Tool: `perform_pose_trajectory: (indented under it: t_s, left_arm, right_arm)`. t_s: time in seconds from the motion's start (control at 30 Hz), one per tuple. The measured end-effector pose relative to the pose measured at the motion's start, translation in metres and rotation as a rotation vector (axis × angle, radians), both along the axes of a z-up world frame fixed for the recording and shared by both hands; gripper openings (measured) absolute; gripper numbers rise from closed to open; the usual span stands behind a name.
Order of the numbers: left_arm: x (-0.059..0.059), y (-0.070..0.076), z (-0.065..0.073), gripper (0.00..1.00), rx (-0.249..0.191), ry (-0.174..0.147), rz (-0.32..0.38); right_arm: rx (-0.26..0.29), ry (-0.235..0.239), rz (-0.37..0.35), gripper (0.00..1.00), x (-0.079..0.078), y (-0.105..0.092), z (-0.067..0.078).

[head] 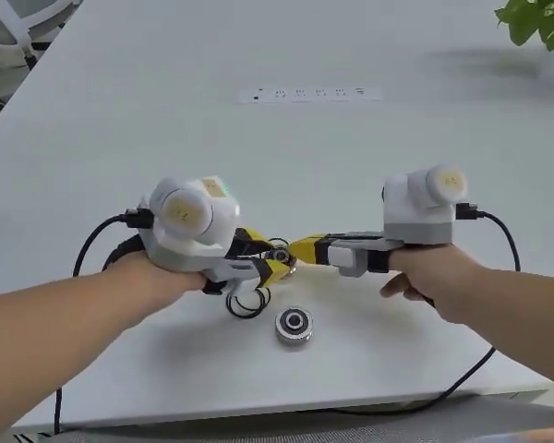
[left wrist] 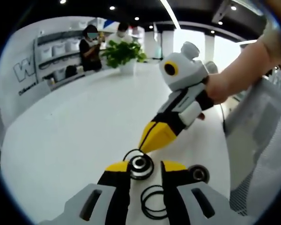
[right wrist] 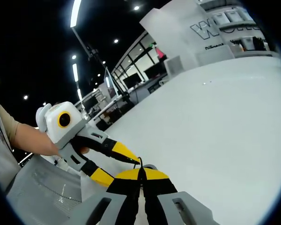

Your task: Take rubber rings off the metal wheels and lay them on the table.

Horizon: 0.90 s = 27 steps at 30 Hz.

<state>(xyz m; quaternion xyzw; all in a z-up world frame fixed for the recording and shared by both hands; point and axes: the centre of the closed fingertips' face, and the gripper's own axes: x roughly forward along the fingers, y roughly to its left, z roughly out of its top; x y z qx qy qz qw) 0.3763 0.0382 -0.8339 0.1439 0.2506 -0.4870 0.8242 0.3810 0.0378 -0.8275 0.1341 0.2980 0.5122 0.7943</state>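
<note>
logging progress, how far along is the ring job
Done: loose rings lie on the table beside a wheel that looks bare. In hand: left gripper clamps the held wheel; right gripper pinches its ring. Left: pull that ring free and lay it down.

The white worktop (head: 369, 157) is carrying loose rubber rings (head: 247, 303), which are lying flat and overlapping close to its near edge. A metal wheel (head: 295, 325) is lying flat just right of them. A socket strip (head: 309, 93) is sitting at the far centre. A plant (head: 535, 20) is standing at the far right. A black cable (head: 471, 369) is trailing across the near right corner.
</note>
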Motion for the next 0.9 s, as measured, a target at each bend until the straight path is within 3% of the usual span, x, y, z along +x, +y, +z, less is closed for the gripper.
perform_pose_trajectory:
  t_s: [0.27, 0.5, 0.9]
  left_arm:
    - [-0.011, 0.008, 0.019, 0.32, -0.036, -0.036, -0.022]
    - [-0.019, 0.014, 0.039, 0.39, -0.095, -0.054, -0.029]
    - [-0.036, 0.038, 0.054, 0.53, -0.125, -0.072, -0.037]
  right_arm:
    - [0.017, -0.002, 0.009, 0.00, -0.003, 0.001, 0.007]
    - [0.053, -0.001, 0.012, 0.00, -0.004, 0.003, 0.019]
    - [0.093, 0.032, 0.061, 0.00, -0.019, 0.017, 0.029]
